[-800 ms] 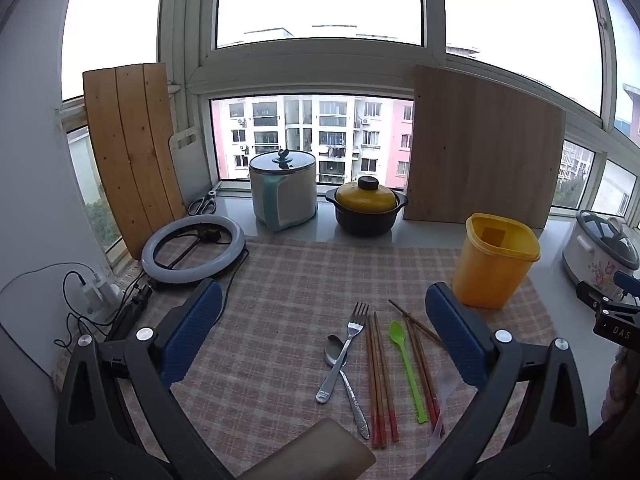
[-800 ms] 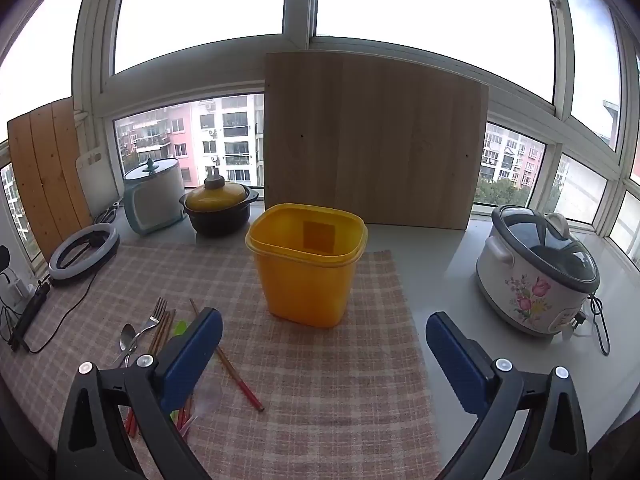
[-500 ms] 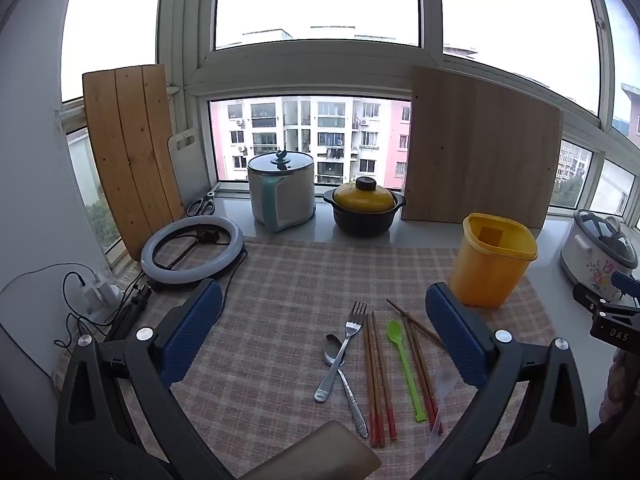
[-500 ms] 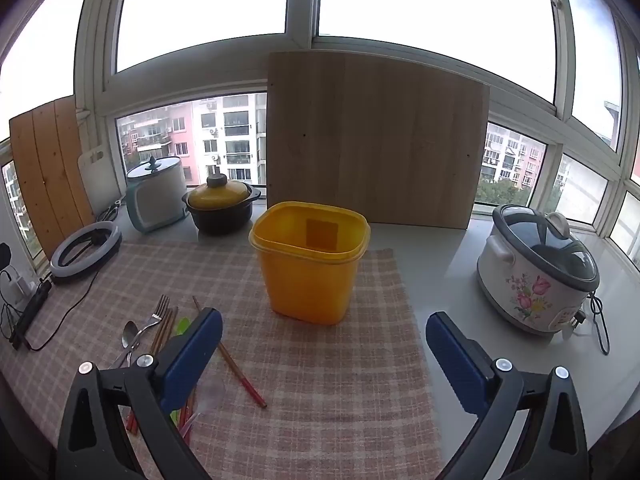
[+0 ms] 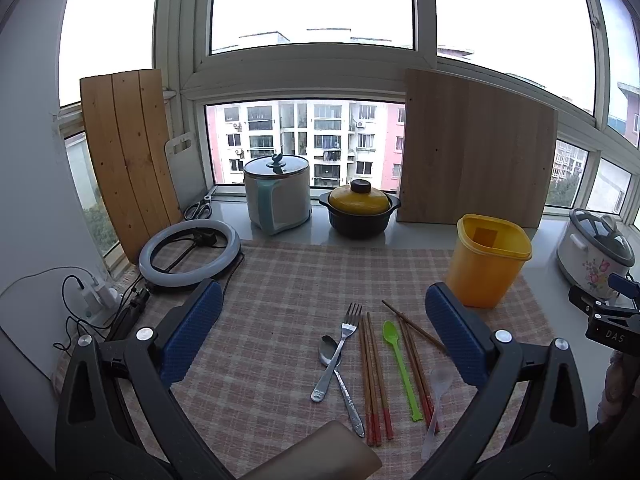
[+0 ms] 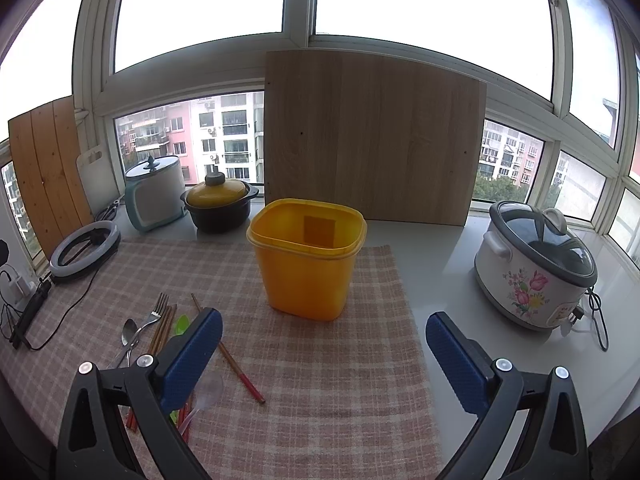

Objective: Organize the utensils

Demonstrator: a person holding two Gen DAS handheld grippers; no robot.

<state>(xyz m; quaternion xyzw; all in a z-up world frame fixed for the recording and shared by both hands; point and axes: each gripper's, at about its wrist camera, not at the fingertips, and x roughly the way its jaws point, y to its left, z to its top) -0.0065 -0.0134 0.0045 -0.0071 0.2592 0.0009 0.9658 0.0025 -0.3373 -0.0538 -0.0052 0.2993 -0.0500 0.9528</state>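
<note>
Left wrist view: left hand-held gripper (image 5: 323, 334) agape above fork (image 5: 337, 353); right hand-held gripper (image 6: 323, 354) agape, level.

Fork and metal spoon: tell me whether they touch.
Touching. The left wrist view shows the fork handle lying across the spoon just below its bowl, the two crossed in an X with no gap between them.

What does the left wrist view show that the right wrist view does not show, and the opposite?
Only the left wrist view shows the green spoon in full, the scissors and the right gripper at its edge. Only the right wrist view shows the whole rice cooker and its cord. Both show the yellow bin, the fork and the checked cloth.
</note>
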